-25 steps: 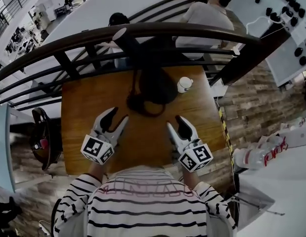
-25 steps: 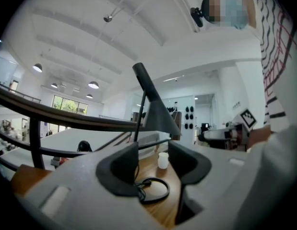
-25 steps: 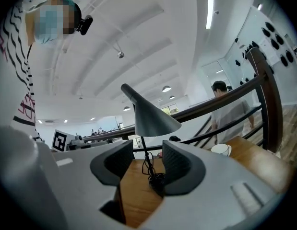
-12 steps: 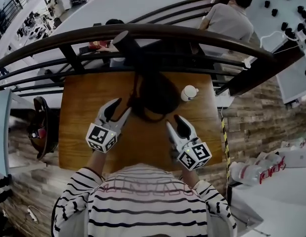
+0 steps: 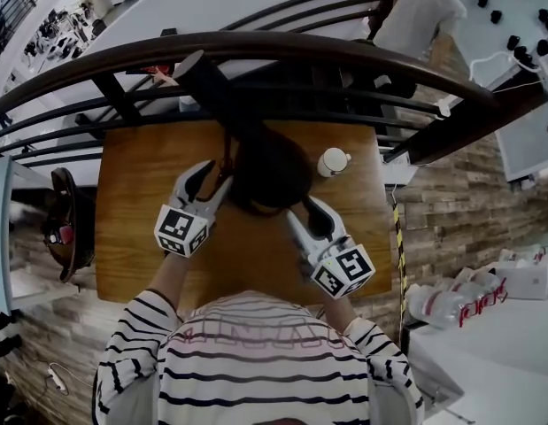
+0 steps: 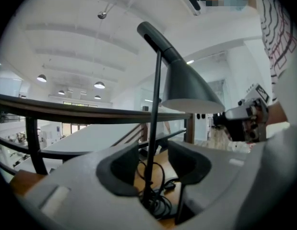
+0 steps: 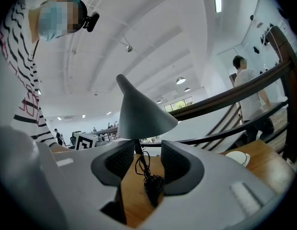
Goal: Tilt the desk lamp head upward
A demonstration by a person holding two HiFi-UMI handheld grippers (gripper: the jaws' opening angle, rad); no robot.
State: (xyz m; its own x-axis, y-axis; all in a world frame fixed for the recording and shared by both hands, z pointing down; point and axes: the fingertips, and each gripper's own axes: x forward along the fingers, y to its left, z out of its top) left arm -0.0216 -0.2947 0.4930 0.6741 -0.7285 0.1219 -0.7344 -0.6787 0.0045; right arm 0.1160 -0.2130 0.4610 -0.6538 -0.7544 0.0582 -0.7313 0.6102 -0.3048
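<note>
A dark desk lamp stands at the back of the wooden table [image 5: 132, 228], and its cone-shaped head [image 5: 269, 171] faces down. In the left gripper view its thin pole [image 6: 154, 109] rises beyond the gap between the jaws, with the head [image 6: 186, 87] at upper right. My left gripper [image 5: 216, 175] is open at the head's left edge, and its pads touch nothing. My right gripper [image 5: 302, 207] is open just below and to the right of the head. In the right gripper view the head [image 7: 138, 114] hangs above the open jaws. A coiled black cable [image 7: 150, 181] lies at the lamp's foot.
A white cup [image 5: 331, 161] stands to the right of the lamp near the table's back edge. A dark railing [image 5: 256, 51] curves behind the table. A person [image 5: 424, 11] stands beyond it at upper right. A dark chair [image 5: 61, 228] is left of the table.
Both grippers have moved forward, away from the table's front edge and up to the lamp head. The left one now reaches its left side and the right one its lower right.
</note>
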